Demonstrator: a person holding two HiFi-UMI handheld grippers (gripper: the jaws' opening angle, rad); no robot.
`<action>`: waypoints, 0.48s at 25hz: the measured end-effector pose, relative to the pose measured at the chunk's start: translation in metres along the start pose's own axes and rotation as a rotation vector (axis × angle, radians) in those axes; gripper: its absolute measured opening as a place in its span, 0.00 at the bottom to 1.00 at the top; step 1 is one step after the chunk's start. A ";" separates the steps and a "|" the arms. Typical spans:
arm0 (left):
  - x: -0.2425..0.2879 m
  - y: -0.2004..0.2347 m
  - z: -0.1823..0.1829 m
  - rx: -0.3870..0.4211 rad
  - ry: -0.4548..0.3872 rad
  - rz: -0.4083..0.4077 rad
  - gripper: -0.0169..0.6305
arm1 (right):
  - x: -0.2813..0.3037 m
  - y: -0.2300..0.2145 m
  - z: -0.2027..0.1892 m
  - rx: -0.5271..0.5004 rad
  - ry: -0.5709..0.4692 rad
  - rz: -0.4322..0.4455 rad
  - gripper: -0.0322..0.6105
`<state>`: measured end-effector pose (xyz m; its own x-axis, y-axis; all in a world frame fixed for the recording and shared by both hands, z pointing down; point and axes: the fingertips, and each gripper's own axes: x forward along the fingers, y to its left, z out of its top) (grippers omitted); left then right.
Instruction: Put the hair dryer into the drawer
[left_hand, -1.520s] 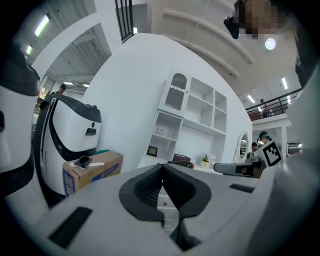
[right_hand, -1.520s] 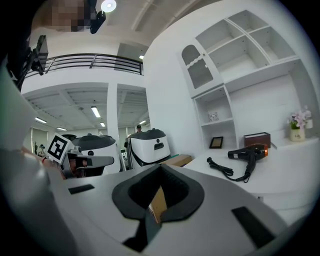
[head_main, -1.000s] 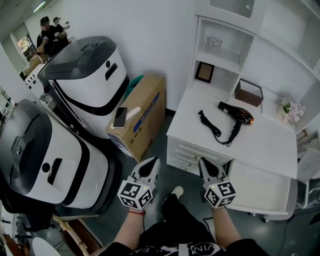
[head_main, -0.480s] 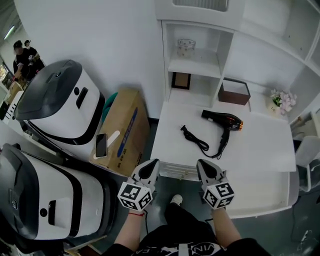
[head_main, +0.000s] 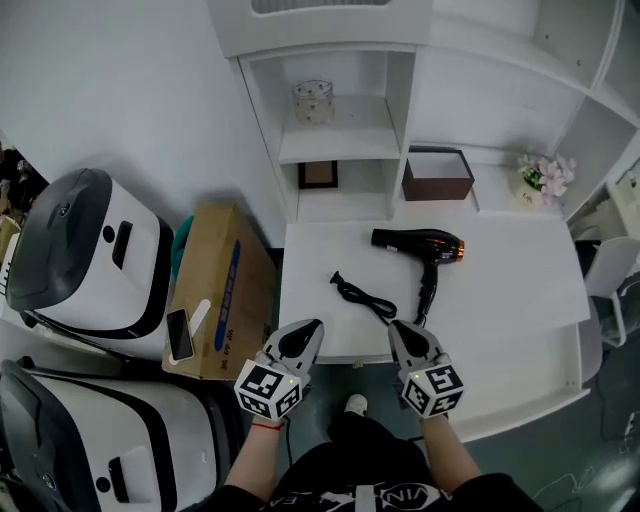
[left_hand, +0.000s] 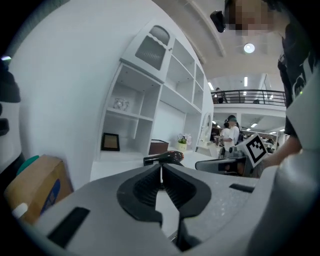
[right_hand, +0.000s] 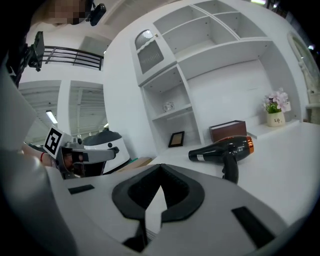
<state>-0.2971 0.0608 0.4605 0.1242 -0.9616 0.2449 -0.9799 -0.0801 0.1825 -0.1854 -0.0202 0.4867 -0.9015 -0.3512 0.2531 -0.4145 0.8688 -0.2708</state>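
One hair dryer (head_main: 425, 250) lies on its side on the white desk top (head_main: 520, 290), near the middle. Its body is glossy black plastic with an orange ring at one end, and the handle points toward the front edge. Its single black cord (head_main: 362, 295) snakes off to the left in a loose wave, ending in a plug.

Two grippers hang just off the desk's front edge, apart from the dryer. The left gripper (head_main: 308, 328) and the right gripper (head_main: 400, 330) both have their ribbed black jaws pressed together, with nothing between them.

Behind the dryer are one dark brown rectangular box (head_main: 437, 176), one small pot of pale flowers (head_main: 540, 178), one dark picture frame (head_main: 318, 174) and one clear glass jar (head_main: 312, 100) on a shelf. Left of the desk stand one cardboard box (head_main: 220, 290) and two rounded white machines (head_main: 85, 260) with dark grey lids.
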 end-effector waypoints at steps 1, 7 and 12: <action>0.009 -0.004 -0.001 0.024 0.023 -0.036 0.04 | 0.001 -0.005 0.000 0.004 0.003 -0.010 0.05; 0.042 -0.016 -0.006 0.067 0.092 -0.135 0.04 | 0.002 -0.029 0.001 0.039 0.009 -0.070 0.05; 0.065 -0.012 -0.014 0.151 0.200 -0.186 0.04 | -0.003 -0.043 0.000 0.086 0.000 -0.122 0.05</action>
<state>-0.2749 0.0033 0.4875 0.3175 -0.8571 0.4057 -0.9476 -0.3025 0.1024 -0.1645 -0.0562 0.4975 -0.8436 -0.4528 0.2887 -0.5305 0.7864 -0.3166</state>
